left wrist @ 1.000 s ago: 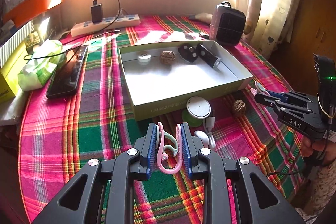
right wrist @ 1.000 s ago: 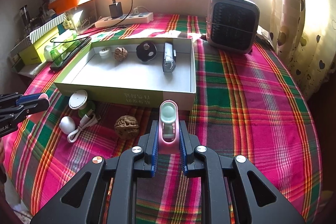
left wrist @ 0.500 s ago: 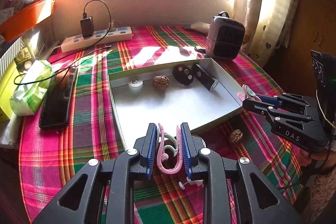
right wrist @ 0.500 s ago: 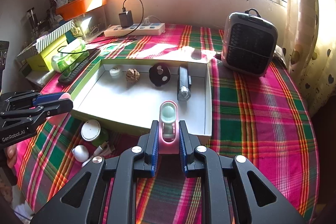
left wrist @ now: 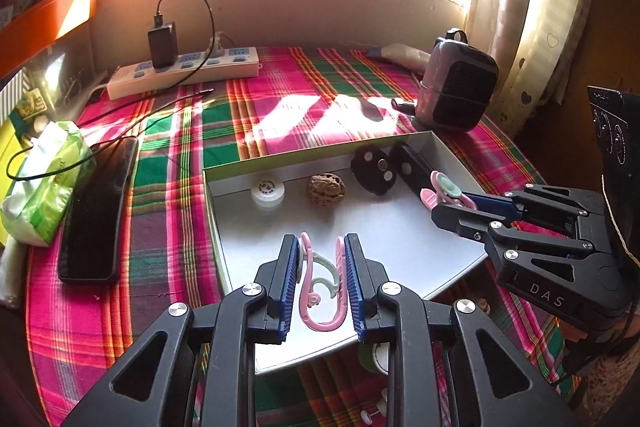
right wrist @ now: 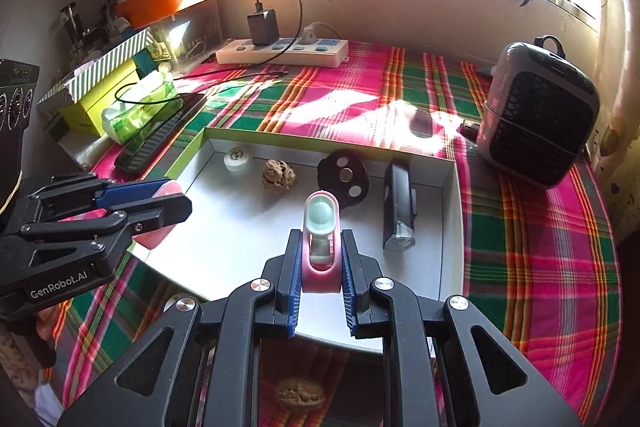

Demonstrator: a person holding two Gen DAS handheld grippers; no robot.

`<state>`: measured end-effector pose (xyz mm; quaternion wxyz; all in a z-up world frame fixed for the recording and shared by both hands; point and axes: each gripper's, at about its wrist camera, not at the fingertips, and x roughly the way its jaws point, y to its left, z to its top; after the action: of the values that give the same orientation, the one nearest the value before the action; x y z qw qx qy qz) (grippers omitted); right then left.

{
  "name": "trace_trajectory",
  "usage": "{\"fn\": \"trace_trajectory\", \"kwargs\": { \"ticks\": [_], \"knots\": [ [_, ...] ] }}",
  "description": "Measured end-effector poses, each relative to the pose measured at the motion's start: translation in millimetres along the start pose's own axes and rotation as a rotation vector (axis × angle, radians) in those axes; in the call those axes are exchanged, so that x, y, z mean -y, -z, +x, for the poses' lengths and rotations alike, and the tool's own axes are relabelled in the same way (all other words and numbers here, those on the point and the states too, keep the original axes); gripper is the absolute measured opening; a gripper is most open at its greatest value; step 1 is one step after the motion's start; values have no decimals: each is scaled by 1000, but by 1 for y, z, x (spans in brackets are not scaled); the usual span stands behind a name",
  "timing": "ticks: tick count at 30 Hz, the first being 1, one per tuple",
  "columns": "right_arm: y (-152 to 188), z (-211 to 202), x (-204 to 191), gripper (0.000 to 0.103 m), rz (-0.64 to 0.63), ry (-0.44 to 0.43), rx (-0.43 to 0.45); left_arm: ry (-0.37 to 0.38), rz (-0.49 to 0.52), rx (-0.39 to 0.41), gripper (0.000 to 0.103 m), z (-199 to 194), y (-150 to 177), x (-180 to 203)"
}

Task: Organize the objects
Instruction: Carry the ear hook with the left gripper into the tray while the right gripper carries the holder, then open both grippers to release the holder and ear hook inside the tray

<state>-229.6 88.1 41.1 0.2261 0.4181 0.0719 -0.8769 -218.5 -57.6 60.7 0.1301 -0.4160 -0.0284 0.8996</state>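
L fingers clamped on my pink hook clip; R fingers clamped on pink-mint clip, both over box.

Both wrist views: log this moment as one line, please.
left gripper: shut on pink clip | right gripper: shut on pink clip | both over box

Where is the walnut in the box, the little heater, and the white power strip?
walnut [right wrist: 279,175], right wrist view, middle of its shell.
heater [right wrist: 540,143], right wrist view, its dark front grille.
power strip [left wrist: 184,73], left wrist view, its top face.
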Motion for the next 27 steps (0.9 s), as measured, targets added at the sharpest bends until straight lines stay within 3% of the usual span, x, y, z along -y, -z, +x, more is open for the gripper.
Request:
{"fn": "trace_trajectory", "kwargs": {
  "ticks": [27],
  "knots": [
    [-25,64,-6,19,-42,-30,-110,-59,-3,-59,21,53,-17,-16]
  ]
}}
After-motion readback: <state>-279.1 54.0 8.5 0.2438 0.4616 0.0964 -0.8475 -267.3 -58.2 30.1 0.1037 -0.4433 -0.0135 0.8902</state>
